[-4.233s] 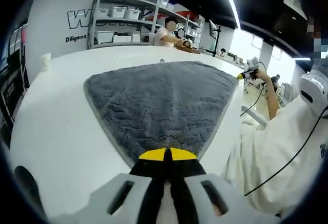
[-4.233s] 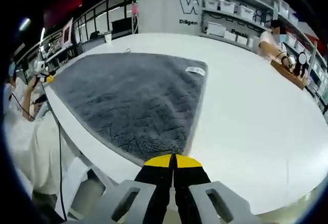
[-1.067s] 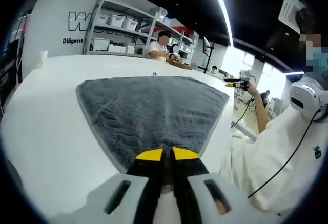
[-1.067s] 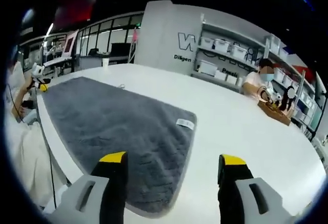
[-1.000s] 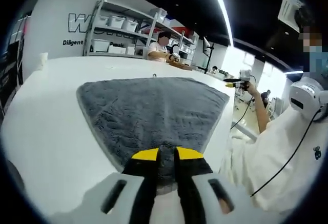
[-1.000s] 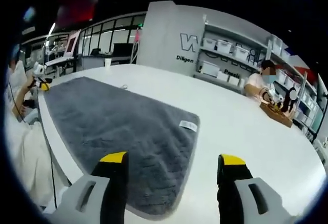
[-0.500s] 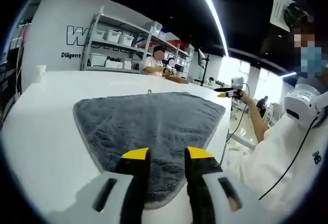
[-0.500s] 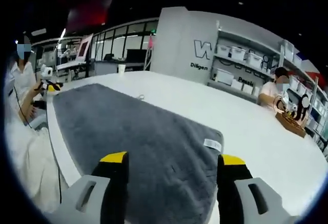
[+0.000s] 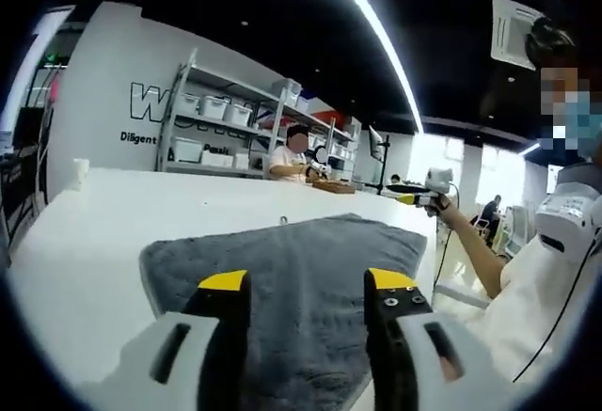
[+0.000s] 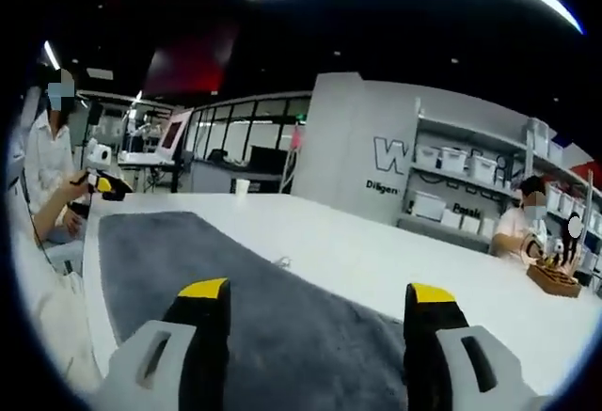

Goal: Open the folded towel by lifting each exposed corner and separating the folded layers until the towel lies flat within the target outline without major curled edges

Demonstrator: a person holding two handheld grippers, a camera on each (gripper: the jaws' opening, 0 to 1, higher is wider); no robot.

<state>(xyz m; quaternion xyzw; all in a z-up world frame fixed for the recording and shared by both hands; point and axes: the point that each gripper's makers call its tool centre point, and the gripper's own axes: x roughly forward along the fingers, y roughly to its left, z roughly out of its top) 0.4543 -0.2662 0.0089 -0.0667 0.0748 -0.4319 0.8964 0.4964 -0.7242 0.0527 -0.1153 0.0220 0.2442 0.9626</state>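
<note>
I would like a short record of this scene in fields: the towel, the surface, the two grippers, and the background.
towel: grey towel, spread on the table, lying flat where visible
surface: white table
left gripper: open, jaws apart over the towel, holding nothing
right gripper: open, jaws apart over the towel, holding nothing
background: shelves with white bins; a seated person at the far side of the table

Indoor lighting is bright and even, supplied by a long ceiling light strip [image 9: 376, 44] that bows under fisheye distortion. Windows [image 9: 499, 181] at the far right are blown out. The white desk [image 10: 395, 260] reflects soft glare. Shadows are faint. Edge detail is stretched and slightly soft.
</note>
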